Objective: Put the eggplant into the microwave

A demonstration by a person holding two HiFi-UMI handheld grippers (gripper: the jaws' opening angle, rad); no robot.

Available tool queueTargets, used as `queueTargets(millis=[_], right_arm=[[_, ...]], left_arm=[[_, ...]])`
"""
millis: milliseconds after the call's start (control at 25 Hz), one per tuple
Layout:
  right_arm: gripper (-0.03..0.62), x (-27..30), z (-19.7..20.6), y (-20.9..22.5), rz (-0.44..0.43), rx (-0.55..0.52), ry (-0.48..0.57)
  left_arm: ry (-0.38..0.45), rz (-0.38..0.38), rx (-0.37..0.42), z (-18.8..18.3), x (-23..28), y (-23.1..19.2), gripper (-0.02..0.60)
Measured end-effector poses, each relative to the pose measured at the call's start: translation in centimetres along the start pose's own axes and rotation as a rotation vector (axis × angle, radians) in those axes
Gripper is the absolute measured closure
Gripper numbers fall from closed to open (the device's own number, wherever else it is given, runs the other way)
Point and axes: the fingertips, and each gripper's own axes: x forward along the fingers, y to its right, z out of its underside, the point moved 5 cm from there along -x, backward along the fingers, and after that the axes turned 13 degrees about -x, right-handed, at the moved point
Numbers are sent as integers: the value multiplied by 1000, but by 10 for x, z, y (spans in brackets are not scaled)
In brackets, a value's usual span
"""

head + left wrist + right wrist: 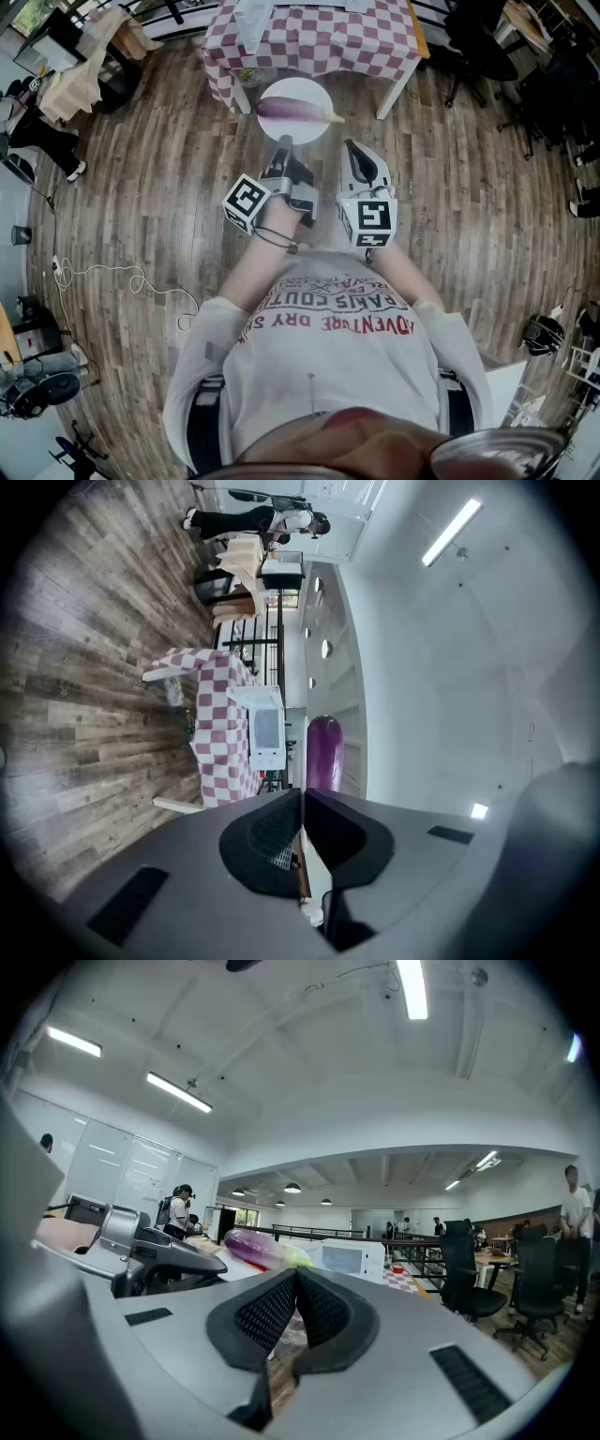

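A purple eggplant (291,109) lies on a white plate (314,89), which hangs in the air just in front of the table with the checkered cloth (309,42). My left gripper (283,143) is shut on the plate's near rim. In the left gripper view, the eggplant (323,752) shows right beyond the closed jaws, and the white microwave (265,728) stands on the table behind it. To the plate's right, my right gripper (354,147) is shut and holds nothing. In its view, the eggplant (258,1248) lies to the left of the microwave (347,1258).
Black office chairs (562,75) stand at the right and are also in the right gripper view (469,1279). A white cable (103,277) lies on the wooden floor at the left. People (176,1211) stand in the background.
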Motion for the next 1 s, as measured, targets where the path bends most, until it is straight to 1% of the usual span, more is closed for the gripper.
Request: queueTargets(millis=[160, 280, 480, 640, 800, 1000], right_arm=[[568, 4, -1, -1, 3, 29, 1], [568, 4, 0, -3, 0, 31, 2], [568, 12, 1, -5, 10, 23, 0], [568, 21, 3, -9, 32, 30, -3], [568, 39, 7, -17, 51, 43, -35], [568, 67, 5, -33, 83, 45, -55]], left_arm=[[-8, -12, 13, -4, 2, -1, 549], [-7, -7, 21, -6, 1, -1, 549], [-14, -6, -4, -13, 8, -4, 549], [-31, -29, -20, -22, 12, -10, 549], [-63, -56, -6, -40, 19, -12, 549], [-79, -58, -16, -74, 33, -10, 549]])
